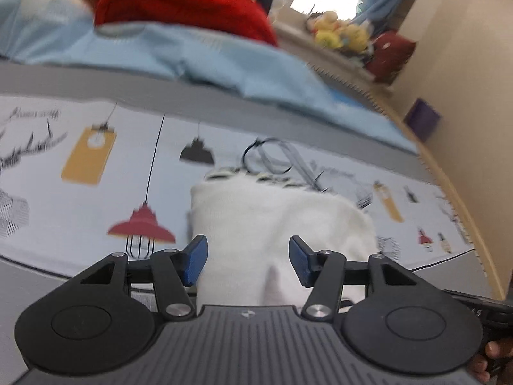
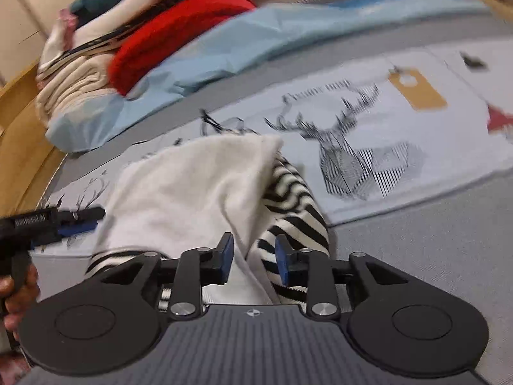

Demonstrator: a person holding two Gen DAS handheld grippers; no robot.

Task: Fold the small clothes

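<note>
A small garment, white on its inside [image 1: 275, 221] and black-and-white striped outside [image 2: 291, 199], lies bunched on the printed bed sheet. My left gripper [image 1: 248, 261] is open, its blue pads on either side of the white cloth without pinching it. My right gripper [image 2: 253, 261] is open, with the white and striped folds lying between its jaws. The left gripper also shows at the left edge of the right wrist view [image 2: 80, 219].
A printed sheet [image 2: 384, 134] with deer and lamp drawings covers the bed. A light blue cloth [image 1: 198, 61] lies behind it, with a red garment [image 1: 182, 3] and a pile of folded clothes [image 2: 73, 73]. A wooden bed frame [image 1: 455, 176] runs along the right. Soft toys [image 1: 340, 32] sit far back.
</note>
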